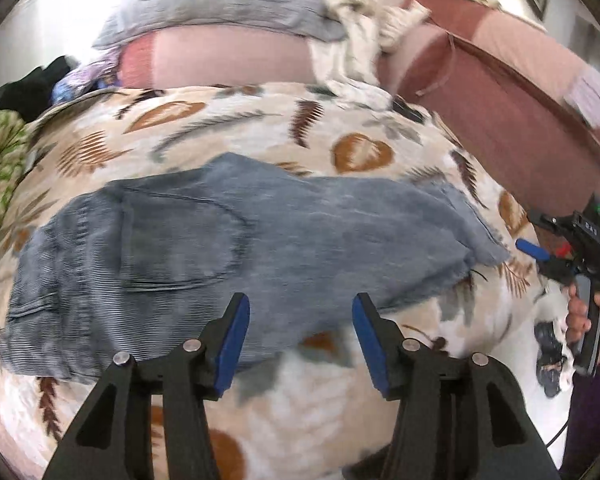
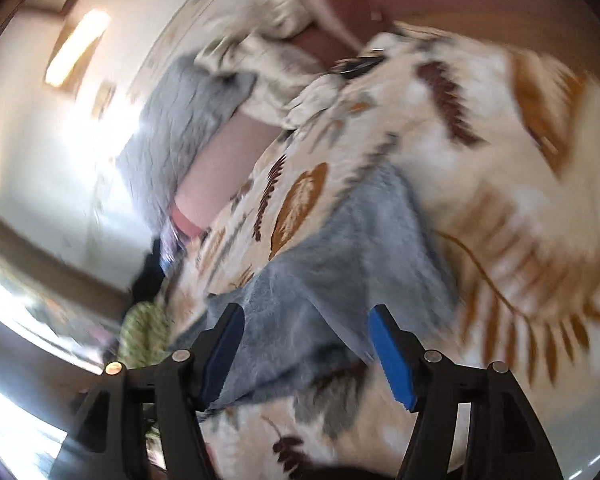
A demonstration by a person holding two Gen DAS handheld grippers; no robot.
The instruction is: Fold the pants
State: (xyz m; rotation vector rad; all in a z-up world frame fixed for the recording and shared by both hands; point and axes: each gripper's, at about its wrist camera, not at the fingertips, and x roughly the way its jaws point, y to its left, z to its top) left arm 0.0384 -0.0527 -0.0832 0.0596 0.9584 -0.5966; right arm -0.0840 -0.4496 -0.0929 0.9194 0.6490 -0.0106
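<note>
- The pants are lying flat on the leaf-print blanket; they are looking soft, limp and light.
- Gripping the hem or waistband edges is looking best.
- The left gripper and right gripper are both hovering with jaws spread, holding nothing.

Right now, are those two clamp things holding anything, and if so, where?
Nothing is held. The left gripper and the right gripper are both open over the blue pants, which lie flat on the leaf-patterned blanket.

left tool: jaws spread wide, blue pads facing each other, gripping nothing | right tool: jaws spread wide, gripping nothing, view motion-blurred | right hand: fingers wrapped round the tool's handle at frame's right edge
</note>
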